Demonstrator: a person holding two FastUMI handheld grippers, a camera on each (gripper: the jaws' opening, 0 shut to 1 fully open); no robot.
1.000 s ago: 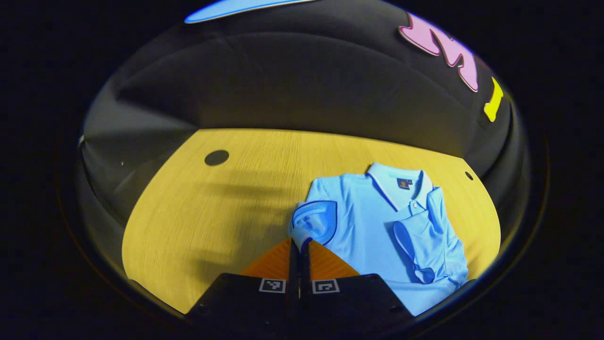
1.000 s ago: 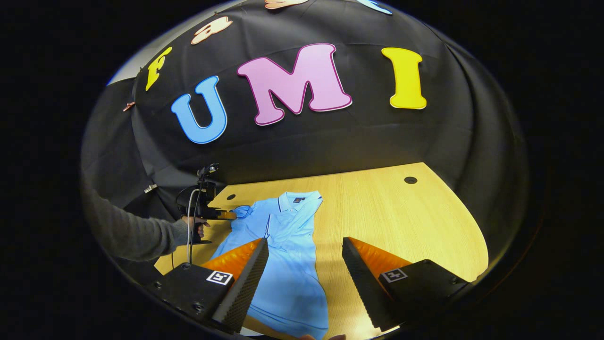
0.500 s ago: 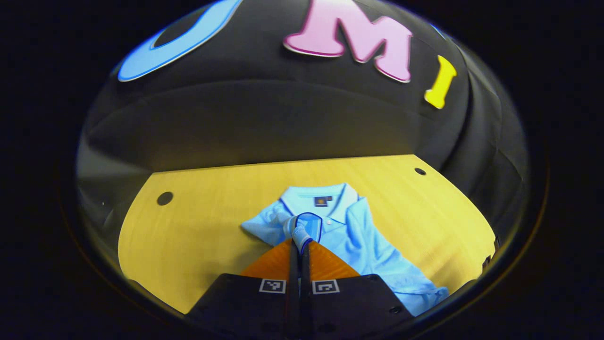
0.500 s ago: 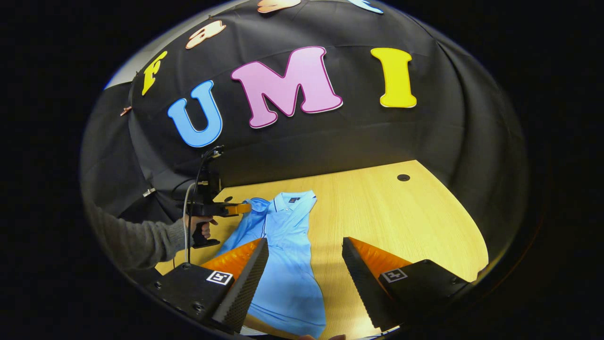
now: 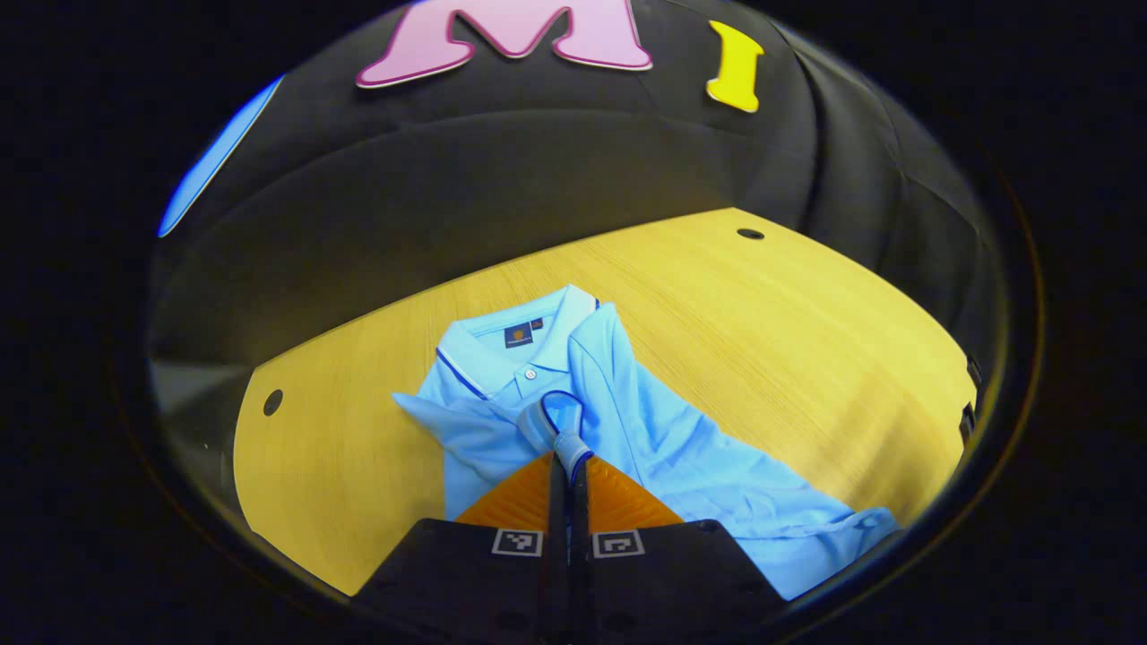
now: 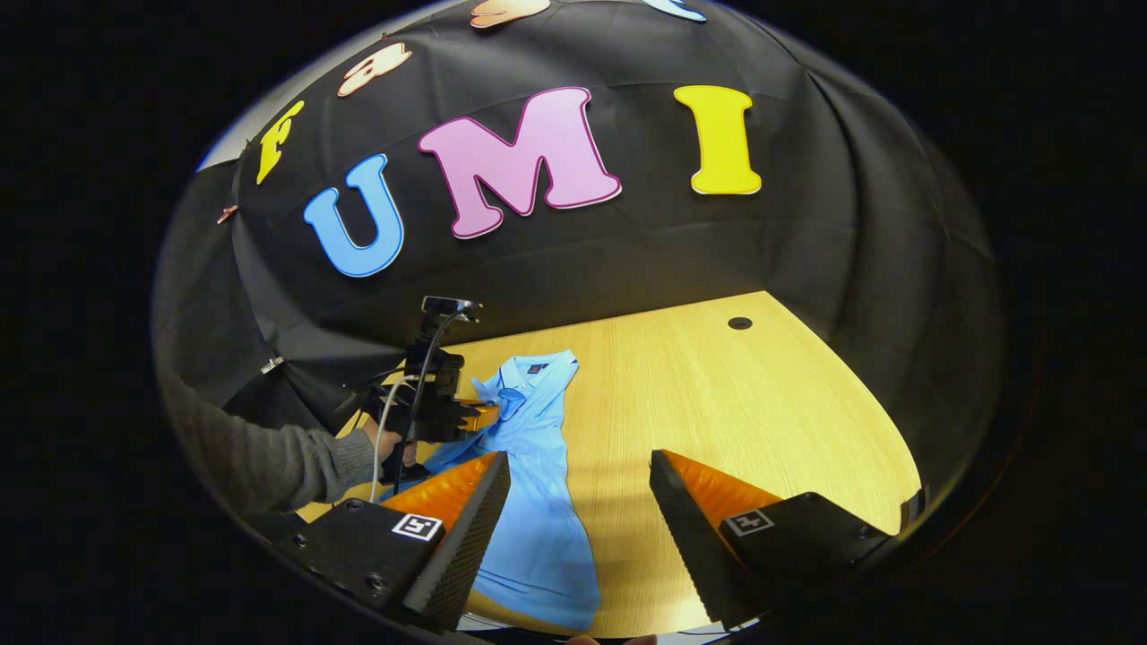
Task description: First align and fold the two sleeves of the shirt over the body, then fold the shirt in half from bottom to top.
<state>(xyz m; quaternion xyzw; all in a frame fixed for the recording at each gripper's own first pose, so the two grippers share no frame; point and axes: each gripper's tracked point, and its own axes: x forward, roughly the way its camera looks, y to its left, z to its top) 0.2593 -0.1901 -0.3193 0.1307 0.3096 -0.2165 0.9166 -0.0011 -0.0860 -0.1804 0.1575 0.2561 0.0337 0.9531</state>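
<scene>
A light blue polo shirt [image 5: 690,448] lies collar-up on the wooden table [image 5: 806,331]. My left gripper [image 5: 570,457] is shut on the cuff of one sleeve [image 5: 557,418], which has dark trim. It holds the cuff over the chest, just below the collar [image 5: 502,345]. In the right gripper view the shirt [image 6: 538,511] stretches toward me. There the left gripper [image 6: 452,412] sits over the shirt's upper part, held by a hand in a grey sleeve [image 6: 269,461]. My right gripper [image 6: 578,524] hovers open above the shirt's lower half and the bare table, holding nothing.
Round cable holes sit in the tabletop at the far right [image 5: 750,234] and near left [image 5: 272,402]. Black cloth walls close off the back and sides. Bare wood extends to the right of the shirt [image 6: 762,412].
My left gripper has carried the sleeve cuff from the shirt's outer edge inward over the chest, turning as it went. The right gripper has stayed open and nearly still.
</scene>
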